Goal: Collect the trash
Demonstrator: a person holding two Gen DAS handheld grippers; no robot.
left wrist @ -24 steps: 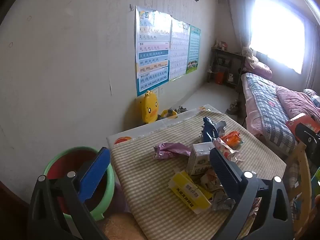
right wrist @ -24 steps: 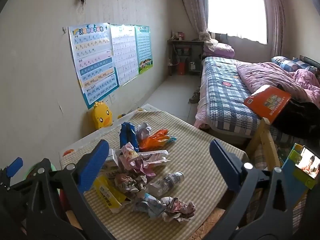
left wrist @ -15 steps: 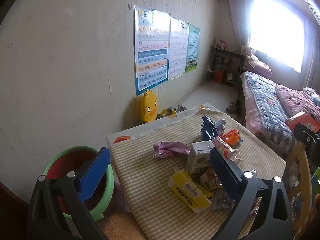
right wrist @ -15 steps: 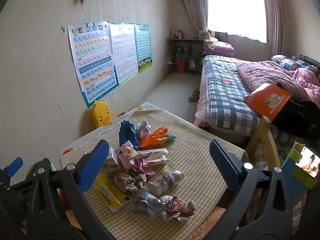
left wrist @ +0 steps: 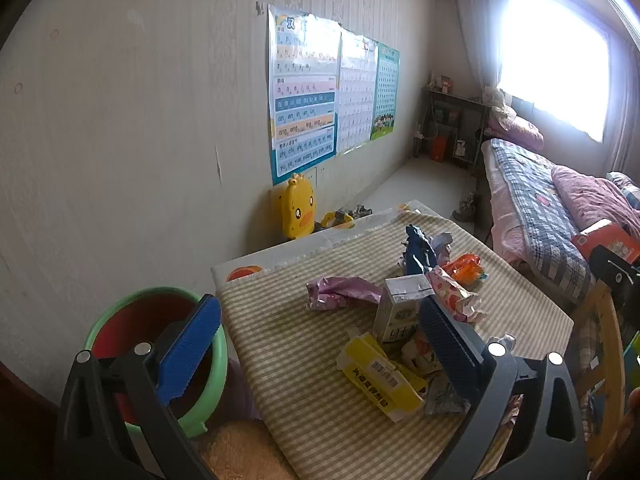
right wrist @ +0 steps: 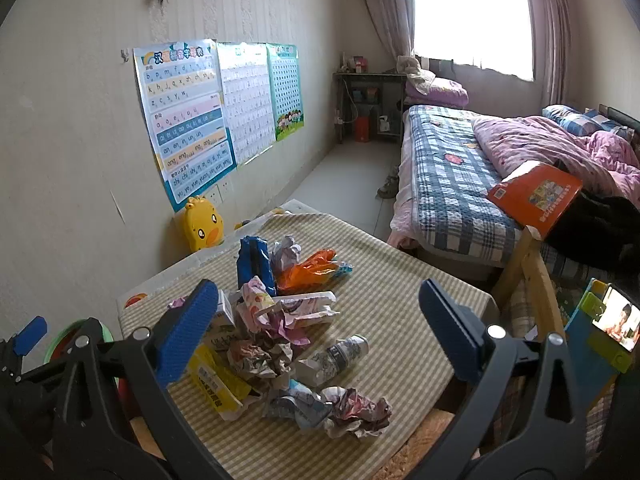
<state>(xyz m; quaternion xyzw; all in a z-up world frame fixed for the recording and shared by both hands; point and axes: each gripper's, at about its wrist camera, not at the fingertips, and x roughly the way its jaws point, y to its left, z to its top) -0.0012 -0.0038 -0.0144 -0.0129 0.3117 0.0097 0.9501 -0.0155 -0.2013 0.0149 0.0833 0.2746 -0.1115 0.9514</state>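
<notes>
A pile of trash lies on a low table with a striped cloth (left wrist: 288, 344) (right wrist: 400, 308): a yellow box (left wrist: 380, 380) (right wrist: 216, 384), a small milk carton (left wrist: 396, 312), a pink wrapper (left wrist: 340, 292), a blue bag (right wrist: 254, 264), an orange bag (right wrist: 308, 268), a crushed bottle (right wrist: 336, 358), crumpled wrappers (right wrist: 352, 406). A green basin with a red inside (left wrist: 136, 320) stands left of the table. My left gripper (left wrist: 316, 344) is open and empty, above the table's near left. My right gripper (right wrist: 316, 320) is open and empty, above the pile.
A wall with posters (right wrist: 188, 120) runs along the left, with a yellow duck toy (left wrist: 296, 210) at its foot. A bed (right wrist: 452, 184) with an orange book (right wrist: 536, 192) stands to the right. A wooden chair frame (right wrist: 524, 264) stands by the table's right corner.
Both views have shifted only slightly. Both grippers stay open and the trash has not moved.
</notes>
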